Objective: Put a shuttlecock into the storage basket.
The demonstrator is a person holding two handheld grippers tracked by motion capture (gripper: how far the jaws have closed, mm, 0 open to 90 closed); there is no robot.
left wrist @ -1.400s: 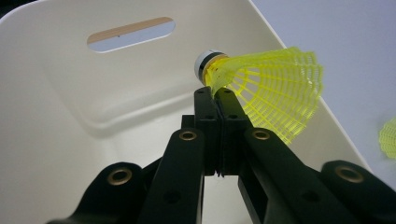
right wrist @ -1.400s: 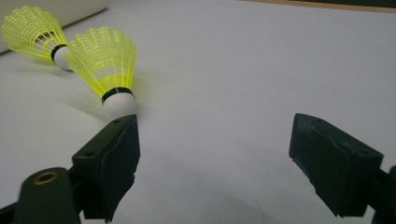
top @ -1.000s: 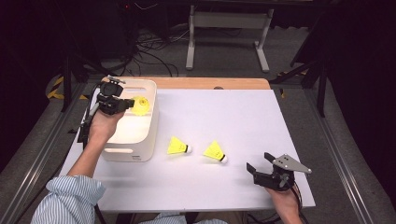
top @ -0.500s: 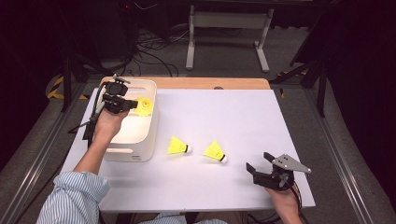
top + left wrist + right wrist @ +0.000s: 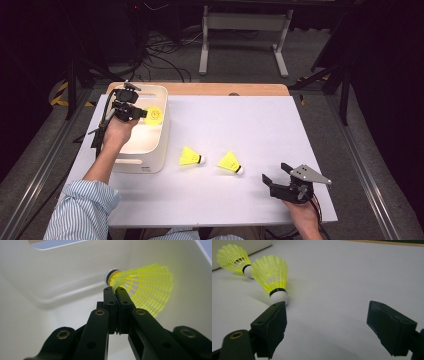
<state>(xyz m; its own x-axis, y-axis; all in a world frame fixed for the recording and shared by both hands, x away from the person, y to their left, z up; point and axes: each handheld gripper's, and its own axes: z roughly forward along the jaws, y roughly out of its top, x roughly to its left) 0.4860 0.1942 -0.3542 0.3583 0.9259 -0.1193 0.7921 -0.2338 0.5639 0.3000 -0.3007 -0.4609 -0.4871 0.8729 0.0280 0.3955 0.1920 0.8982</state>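
Left gripper [image 5: 142, 114]: jaws clamped on the mesh skirt of a yellow shuttlecock [image 5: 155, 114], gripped near the cork end; the grip shows clearly in the left gripper view [image 5: 116, 290], with the held shuttlecock [image 5: 147, 290] sticking out past the jaw tips.

Change since a second ago: left hand has sunk a little and shifted inward over the white bin [image 5: 159, 150]; the shuttlecock now sits lower against the bin's opening than before. Jaws have not let go.

Bin: white walls surround the jaws in the left gripper view [image 5: 62, 275], so the shuttlecock is inside the rim, above the floor, not touching it as far as I can tell.

Meaning: looks like the drop-off step of the first shuttlecock. My read is the lowering is nearly done; opening the jaws is what's left.

Table [image 5: 280, 125]: two more yellow shuttlecocks lying on their sides, well apart from the bin's inside. Left shuttlecock [image 5: 191, 157] is near the bin's right wall; right shuttlecock [image 5: 231, 163] is just beside it.

Right gripper [image 5: 276, 178]: jaws apart, nothing between them, hovering low near the table's front right. In the right gripper view [image 5: 327, 325] it faces both loose shuttlecocks, nearer one [image 5: 272, 277] ahead of its left jaw. No change in position.

Progress: judged early, none yet released into the bin.
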